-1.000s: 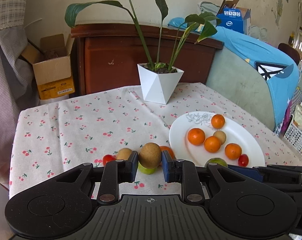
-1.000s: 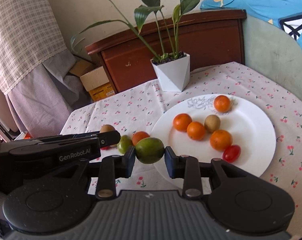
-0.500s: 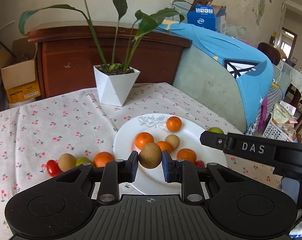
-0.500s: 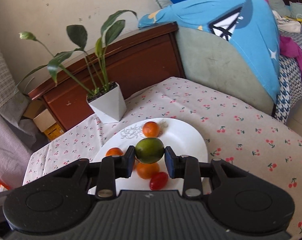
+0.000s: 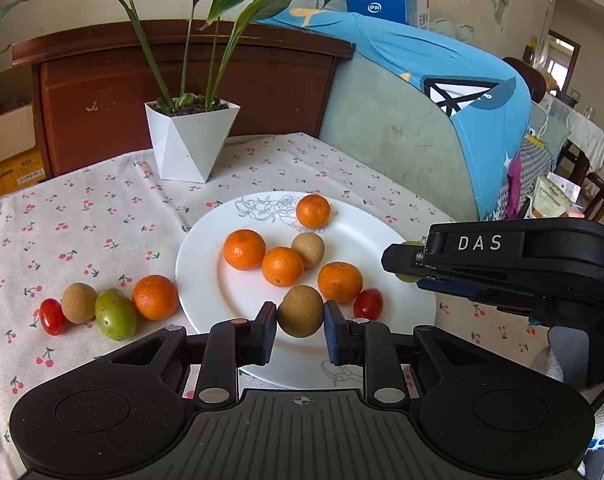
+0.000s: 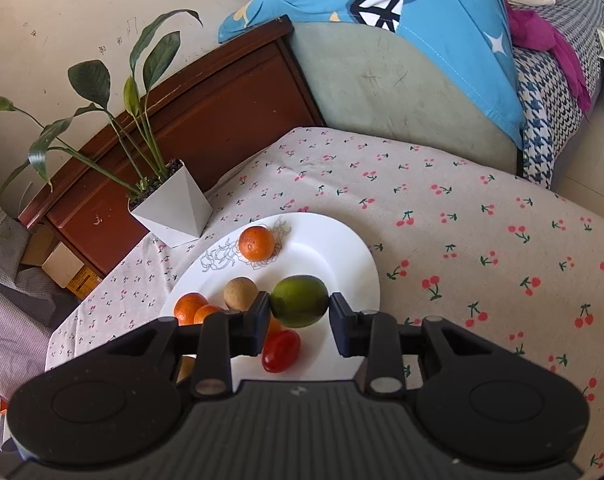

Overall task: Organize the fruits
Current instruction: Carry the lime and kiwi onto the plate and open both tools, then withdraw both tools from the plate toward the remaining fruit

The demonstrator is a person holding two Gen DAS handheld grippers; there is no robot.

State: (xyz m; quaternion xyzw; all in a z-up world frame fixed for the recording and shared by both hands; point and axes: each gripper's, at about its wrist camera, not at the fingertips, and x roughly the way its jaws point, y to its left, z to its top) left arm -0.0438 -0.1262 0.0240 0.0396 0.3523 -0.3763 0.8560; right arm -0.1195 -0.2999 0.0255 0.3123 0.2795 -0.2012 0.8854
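Note:
My left gripper [image 5: 300, 322] is shut on a brown round fruit [image 5: 300, 316] and holds it over the near part of the white plate [image 5: 205, 264]. The plate holds several oranges, a second brown fruit [image 5: 308, 245] and a red cherry tomato [image 5: 368, 303]. My right gripper [image 6: 299, 312] is shut on a green fruit [image 6: 299, 301] above the plate's [image 6: 342, 248] right part; it shows from the side in the left wrist view [image 5: 406, 260]. On the cloth left of the plate lie a tomato [image 5: 51, 317], a brown fruit [image 5: 79, 303], a green fruit [image 5: 115, 314] and an orange [image 5: 154, 297].
A white pot with a tall green plant [image 5: 191, 146] stands on the table behind the plate. A brown wooden headboard [image 5: 101, 80] and a grey cushion under blue cloth [image 5: 402, 120] lie beyond the table. The table edge runs at the right [image 6: 562, 196].
Both grippers have moved right over the plate with their fruit. The left one now holds the brown fruit above the plate's near part; the right one has tilted and looks down on the plate.

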